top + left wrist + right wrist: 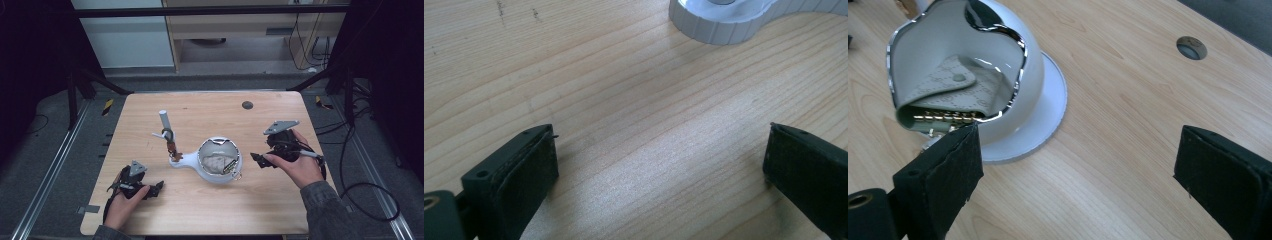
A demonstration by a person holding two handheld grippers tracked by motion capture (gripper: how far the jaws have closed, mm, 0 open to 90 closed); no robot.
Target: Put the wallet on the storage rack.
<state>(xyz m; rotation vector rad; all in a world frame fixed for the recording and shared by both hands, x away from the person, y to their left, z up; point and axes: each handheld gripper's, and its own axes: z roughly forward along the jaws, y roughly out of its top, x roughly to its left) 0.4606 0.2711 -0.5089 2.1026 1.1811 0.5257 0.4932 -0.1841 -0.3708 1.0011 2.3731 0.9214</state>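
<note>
A white stand [181, 161] on the wooden table carries a chrome-rimmed white bowl [220, 140] and a thin upright post [165, 120] with hooks. In the bowl [1034, 75] lies a grey key case [945, 82], gold hooks showing at its open edge; in the high view the key case [215, 163] fills the bowl's middle. A small brown strap [171, 145] hangs on the post. My right gripper [258, 160] hovers just right of the bowl, open [1078, 175], nothing between its jaws. My left gripper [157, 188] rests near the front left, open [659, 170] over bare wood, short of the stand's base [724, 25].
A round dark grommet [247, 105] sits in the table's far side, also ahead of the right gripper [1191, 47]. Cables trail off the table's right edge [350, 165]. Dark frame legs and floor rails surround the table.
</note>
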